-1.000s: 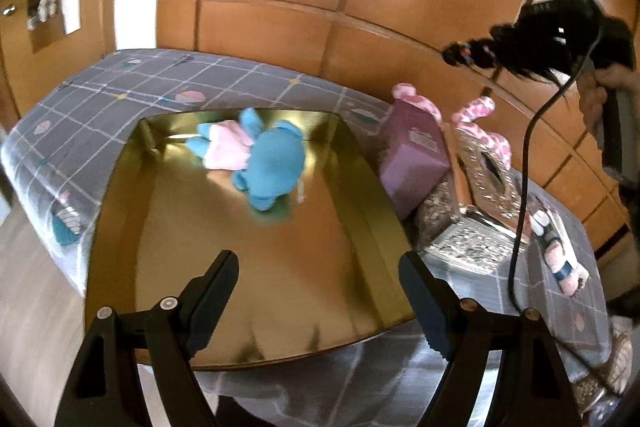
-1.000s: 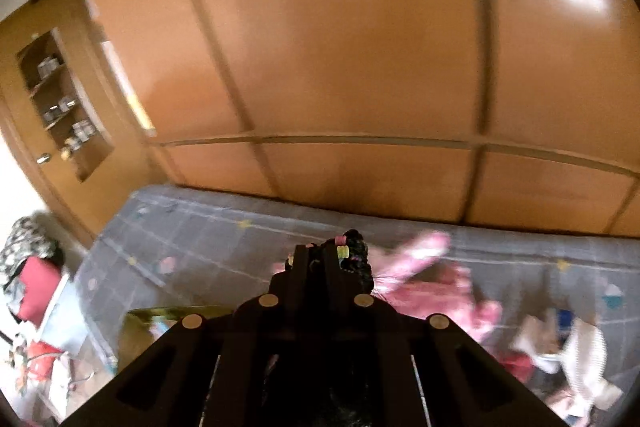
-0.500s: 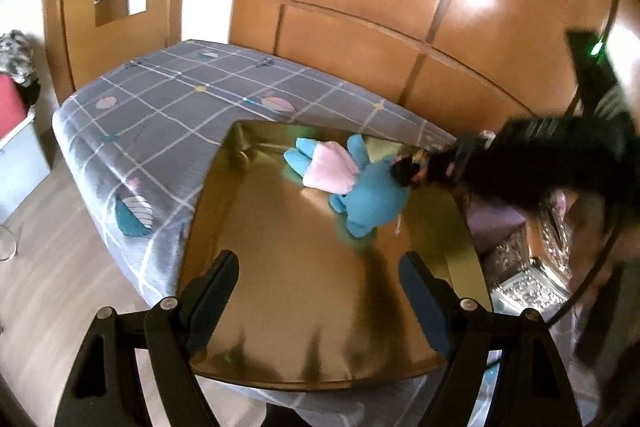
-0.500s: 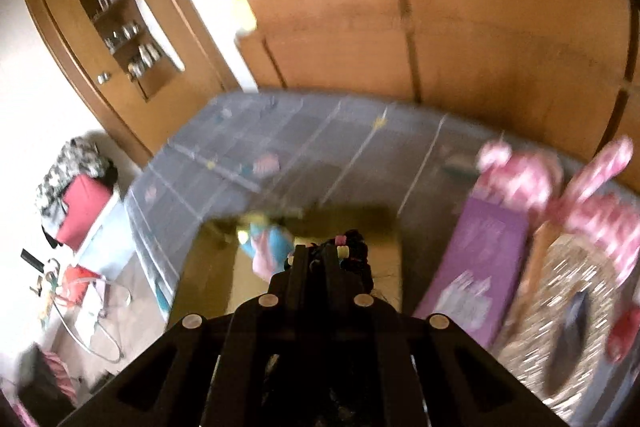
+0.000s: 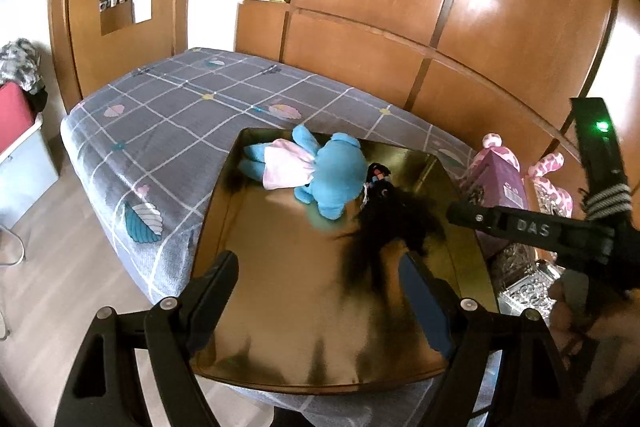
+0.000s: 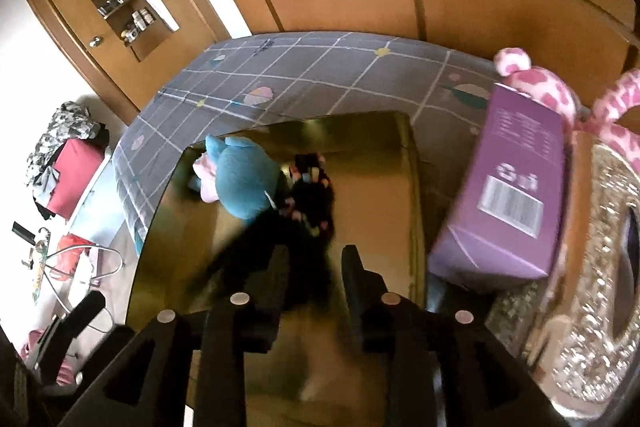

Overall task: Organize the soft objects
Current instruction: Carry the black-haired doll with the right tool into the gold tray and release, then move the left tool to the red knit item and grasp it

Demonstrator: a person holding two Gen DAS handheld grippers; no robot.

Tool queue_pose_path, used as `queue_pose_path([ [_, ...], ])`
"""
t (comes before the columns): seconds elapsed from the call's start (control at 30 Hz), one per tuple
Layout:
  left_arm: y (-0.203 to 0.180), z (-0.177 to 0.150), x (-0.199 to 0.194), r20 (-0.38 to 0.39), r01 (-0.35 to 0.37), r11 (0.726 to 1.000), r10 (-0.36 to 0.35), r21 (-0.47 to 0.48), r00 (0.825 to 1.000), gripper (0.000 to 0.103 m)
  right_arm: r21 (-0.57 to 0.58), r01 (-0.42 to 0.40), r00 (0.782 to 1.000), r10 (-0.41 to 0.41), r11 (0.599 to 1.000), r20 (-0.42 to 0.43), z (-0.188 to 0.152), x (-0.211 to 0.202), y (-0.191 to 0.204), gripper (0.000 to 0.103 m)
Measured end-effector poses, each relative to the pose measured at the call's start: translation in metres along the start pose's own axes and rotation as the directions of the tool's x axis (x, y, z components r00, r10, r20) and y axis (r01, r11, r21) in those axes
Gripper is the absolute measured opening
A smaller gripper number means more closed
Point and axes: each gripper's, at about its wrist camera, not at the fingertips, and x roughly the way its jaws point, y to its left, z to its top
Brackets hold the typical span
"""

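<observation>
Bed [image 5: 168,107] now holds the wig [image 6: 308,203] dropped into the box [image 5: 224,195] beside the blue toy [image 5: 320,175]; right gripper [image 6: 316,267] jaws just parted, left gripper [image 5: 320,291] wide open; another item stowed.

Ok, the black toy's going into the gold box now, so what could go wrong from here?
The black fuzzy toy with coloured beads lies against the blue plush doll; its long strands could snag the right gripper's fingers as they pull away. The shiny gold box overhangs the bed's edge, so a downward push might tip it.
</observation>
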Motion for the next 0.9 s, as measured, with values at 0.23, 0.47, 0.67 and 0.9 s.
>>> queue_pose_path([
  [0.23,-0.014,-0.004,-0.002,0.004,-0.008,0.999,0.008,0.051,1.0,0.083,-0.066,0.092,0.99,-0.084,0.994,0.111,-0.014,-0.036,0.001,0.038],
  [0.47,-0.032,-0.009,-0.003,-0.007,0.007,0.995,-0.006,0.097,1.0,0.083,-0.091,0.171,0.961,-0.146,0.981,0.236,-0.03,-0.075,-0.006,0.039],
  [0.67,-0.051,-0.012,-0.004,-0.014,0.023,0.989,-0.021,0.147,1.0,0.083,-0.054,0.212,0.937,-0.187,0.976,0.296,-0.042,-0.103,-0.03,0.041],
  [0.9,-0.077,-0.015,-0.008,-0.018,0.044,0.976,-0.041,0.213,0.999,0.083,0.013,0.253,0.907,-0.242,0.967,0.344,-0.054,-0.132,-0.067,0.045],
])
